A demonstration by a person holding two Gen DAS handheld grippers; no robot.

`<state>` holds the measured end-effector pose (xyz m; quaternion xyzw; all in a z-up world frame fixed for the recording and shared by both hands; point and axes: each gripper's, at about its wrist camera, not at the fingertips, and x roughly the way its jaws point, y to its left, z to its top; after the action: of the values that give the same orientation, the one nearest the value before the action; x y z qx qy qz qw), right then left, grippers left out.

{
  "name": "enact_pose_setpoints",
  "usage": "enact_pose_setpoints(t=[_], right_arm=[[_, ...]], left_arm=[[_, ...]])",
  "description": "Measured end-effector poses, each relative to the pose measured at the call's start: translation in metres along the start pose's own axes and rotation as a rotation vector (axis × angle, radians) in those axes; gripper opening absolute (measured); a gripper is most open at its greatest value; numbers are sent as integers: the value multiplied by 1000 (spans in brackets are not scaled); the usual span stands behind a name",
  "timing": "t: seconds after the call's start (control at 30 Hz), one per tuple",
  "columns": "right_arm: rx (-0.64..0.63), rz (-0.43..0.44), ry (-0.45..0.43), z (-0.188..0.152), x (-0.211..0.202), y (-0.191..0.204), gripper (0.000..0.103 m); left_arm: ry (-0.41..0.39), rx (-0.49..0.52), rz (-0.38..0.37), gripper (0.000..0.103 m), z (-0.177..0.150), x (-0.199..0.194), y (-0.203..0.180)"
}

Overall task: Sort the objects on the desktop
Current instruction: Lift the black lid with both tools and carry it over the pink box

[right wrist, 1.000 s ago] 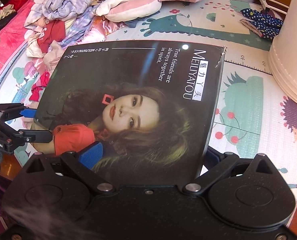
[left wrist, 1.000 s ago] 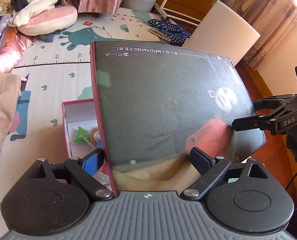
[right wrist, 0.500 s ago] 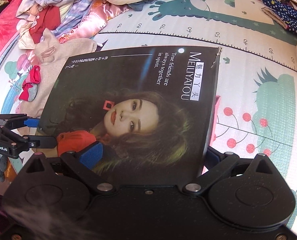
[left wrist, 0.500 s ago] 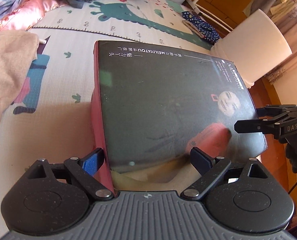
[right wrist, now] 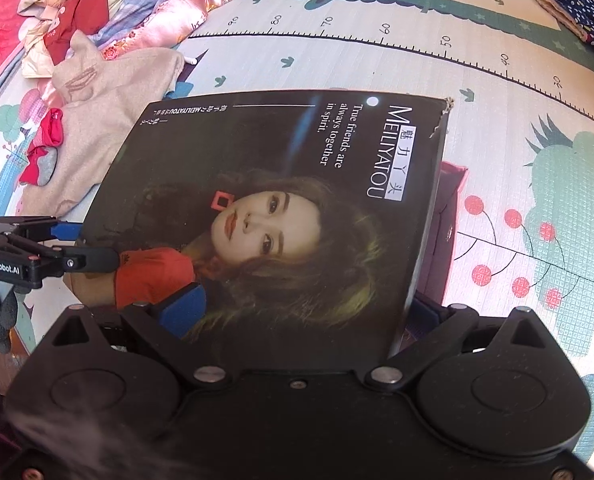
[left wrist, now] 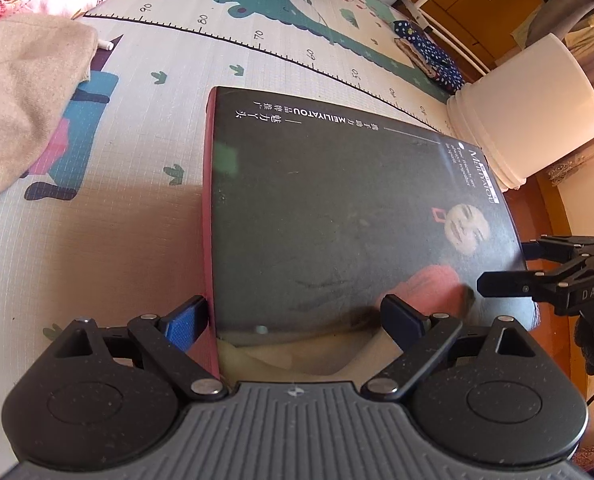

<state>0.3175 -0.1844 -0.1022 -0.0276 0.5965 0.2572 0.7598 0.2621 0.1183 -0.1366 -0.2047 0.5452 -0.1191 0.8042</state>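
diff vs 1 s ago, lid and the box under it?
The black lid came down: a second ago it was tilted up with the open red box and its contents showing at its left; now it covers the box, only the red side visible. Unchanged: left gripper and right gripper straddle it, jaws wide.

- Warm, bright daylight fills both my views; the play mat [left wrist: 297, 60] ahead of the left tool [left wrist: 293, 316] is sunlit and slightly washed out.
- The glossy box lid [left wrist: 337, 220] between its fingers shows hazy glare, dulling the print in my left view; a small bright glint [right wrist: 372, 101] sits on it in the right.
- A soft shadow lies on the mat just left of the lid.
- Fisheye bending curves everything toward the edges; nothing looks motion-blurred.
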Motion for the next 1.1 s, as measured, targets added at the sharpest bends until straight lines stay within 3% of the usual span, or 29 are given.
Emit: enact_pose_setpoints(t=[0.47,0.73,1.1], right_arm=[[67,-12,16,-2,7,-19,102],[98,-9,33,-3,9,-28,102],[95,-33,56,-6,12,-33,102]], left_arm=[[-10,8,-6,94,0,18,-6],[44,47,-3,94,-1,21,-16],[54,79,22,94,-4,27,-22]])
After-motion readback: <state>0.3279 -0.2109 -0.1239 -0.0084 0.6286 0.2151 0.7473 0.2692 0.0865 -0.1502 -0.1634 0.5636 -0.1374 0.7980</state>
